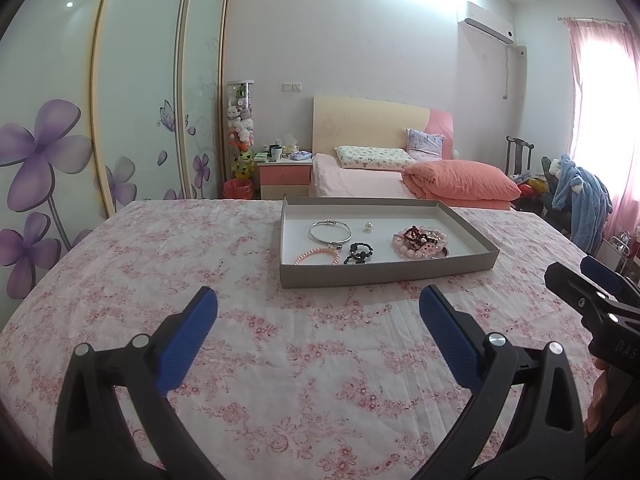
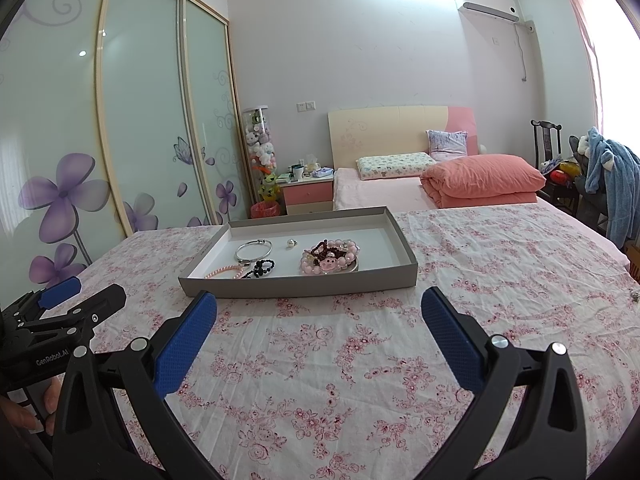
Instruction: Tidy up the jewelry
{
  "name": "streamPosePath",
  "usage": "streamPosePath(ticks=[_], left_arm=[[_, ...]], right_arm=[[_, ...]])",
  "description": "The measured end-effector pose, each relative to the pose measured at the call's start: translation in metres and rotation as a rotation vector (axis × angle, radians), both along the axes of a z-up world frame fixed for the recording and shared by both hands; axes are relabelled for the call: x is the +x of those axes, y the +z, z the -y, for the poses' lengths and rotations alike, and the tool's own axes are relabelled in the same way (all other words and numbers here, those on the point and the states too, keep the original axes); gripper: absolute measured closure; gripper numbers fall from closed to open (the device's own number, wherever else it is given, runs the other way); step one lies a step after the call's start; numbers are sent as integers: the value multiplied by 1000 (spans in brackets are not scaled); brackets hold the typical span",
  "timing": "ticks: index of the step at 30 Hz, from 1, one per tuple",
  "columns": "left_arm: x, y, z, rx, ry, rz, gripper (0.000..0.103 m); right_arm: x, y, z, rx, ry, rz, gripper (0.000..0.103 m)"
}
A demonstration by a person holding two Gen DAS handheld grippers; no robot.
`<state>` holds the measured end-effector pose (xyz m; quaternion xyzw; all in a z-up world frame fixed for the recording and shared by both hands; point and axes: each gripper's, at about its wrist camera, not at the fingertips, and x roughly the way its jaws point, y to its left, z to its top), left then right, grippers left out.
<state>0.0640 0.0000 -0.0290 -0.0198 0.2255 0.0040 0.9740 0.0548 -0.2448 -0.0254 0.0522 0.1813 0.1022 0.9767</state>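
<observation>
A shallow grey tray (image 1: 384, 272) (image 2: 304, 286) with a white floor sits on the floral tablecloth. Inside lie a silver bangle (image 1: 330, 231) (image 2: 253, 249), a pearl ring (image 1: 367, 227) (image 2: 291, 243), a pink pearl bracelet (image 1: 317, 257) (image 2: 224, 271), a black bead bracelet (image 1: 359, 253) (image 2: 261, 269) and a heap of pink and dark red bead bracelets (image 1: 420, 242) (image 2: 330, 260). My left gripper (image 1: 318, 304) is open and empty, short of the tray's near wall. My right gripper (image 2: 319, 308) is open and empty, just before the tray's front wall.
The table is covered by a pink floral cloth (image 1: 280, 360) (image 2: 500, 280). Behind it stand a bed with a coral quilt (image 1: 460, 180), a nightstand (image 1: 285, 174) and a sliding wardrobe (image 2: 140, 120). A chair with a blue robe (image 2: 612, 184) is at right.
</observation>
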Motion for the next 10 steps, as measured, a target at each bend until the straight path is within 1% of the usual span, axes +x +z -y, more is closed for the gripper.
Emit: streamPosePath(ticks=[10], left_arm=[[0,-1,-1,-2,-2,-12,4]], right_arm=[[0,0,1,0,0,-1,2]])
